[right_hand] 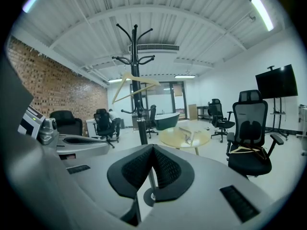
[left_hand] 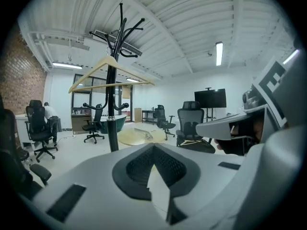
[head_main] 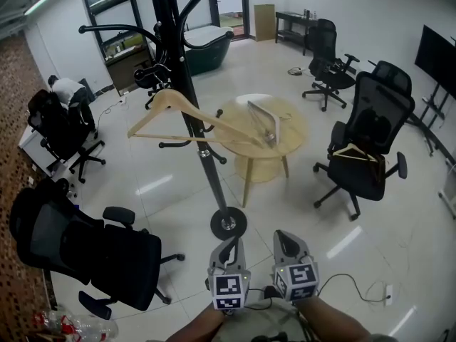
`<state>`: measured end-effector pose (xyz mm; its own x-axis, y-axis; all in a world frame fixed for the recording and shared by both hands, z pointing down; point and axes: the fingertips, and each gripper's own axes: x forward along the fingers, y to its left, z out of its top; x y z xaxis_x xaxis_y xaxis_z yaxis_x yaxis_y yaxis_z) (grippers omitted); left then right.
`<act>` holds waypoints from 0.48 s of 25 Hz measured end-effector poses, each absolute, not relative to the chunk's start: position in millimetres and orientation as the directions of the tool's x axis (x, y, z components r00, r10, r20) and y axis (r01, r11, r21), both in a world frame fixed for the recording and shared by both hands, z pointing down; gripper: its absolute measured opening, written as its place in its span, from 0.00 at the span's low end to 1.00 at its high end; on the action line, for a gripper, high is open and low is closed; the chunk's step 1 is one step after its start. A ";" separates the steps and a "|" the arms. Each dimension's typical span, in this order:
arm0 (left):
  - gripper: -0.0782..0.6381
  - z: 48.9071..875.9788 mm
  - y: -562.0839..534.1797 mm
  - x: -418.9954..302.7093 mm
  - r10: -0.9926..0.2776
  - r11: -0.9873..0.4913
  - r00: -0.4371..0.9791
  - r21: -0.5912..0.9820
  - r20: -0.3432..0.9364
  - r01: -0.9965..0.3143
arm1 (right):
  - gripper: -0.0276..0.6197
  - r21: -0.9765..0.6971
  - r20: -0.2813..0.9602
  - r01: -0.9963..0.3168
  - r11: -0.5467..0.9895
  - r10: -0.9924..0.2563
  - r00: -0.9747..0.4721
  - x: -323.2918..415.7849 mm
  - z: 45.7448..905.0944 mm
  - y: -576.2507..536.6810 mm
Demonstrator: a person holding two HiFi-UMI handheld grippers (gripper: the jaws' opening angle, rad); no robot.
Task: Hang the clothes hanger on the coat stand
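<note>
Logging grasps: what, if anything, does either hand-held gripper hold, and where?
Nothing: left hand-held gripper and right hand-held gripper are shut, empty; hanger hangs on the coat stand.

Clothes hanger: pale wood, triangular, bare of clothing. It hangs by its top from a side hook high on the coat stand, with its lower bar crossing the pole. Coat stand: black, upright, with curved hooks branching out at several heights and a round base on the pale tiled floor.
</note>
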<state>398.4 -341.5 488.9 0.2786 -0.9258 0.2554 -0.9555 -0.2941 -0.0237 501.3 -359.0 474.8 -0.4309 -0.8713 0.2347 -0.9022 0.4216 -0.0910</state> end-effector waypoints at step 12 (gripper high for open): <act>0.13 485.9 -345.7 388.3 -0.929 -0.287 0.271 -0.025 0.253 -0.958 | 0.04 -0.085 0.250 -0.894 0.440 -0.859 -0.447 488.1 475.9 -360.8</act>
<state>388.3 -345.7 485.9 0.2714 -0.9286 0.2531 -0.9577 -0.2867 -0.0250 488.1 -360.8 475.9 -0.4470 -0.8590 0.2497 -0.8938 0.4405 -0.0847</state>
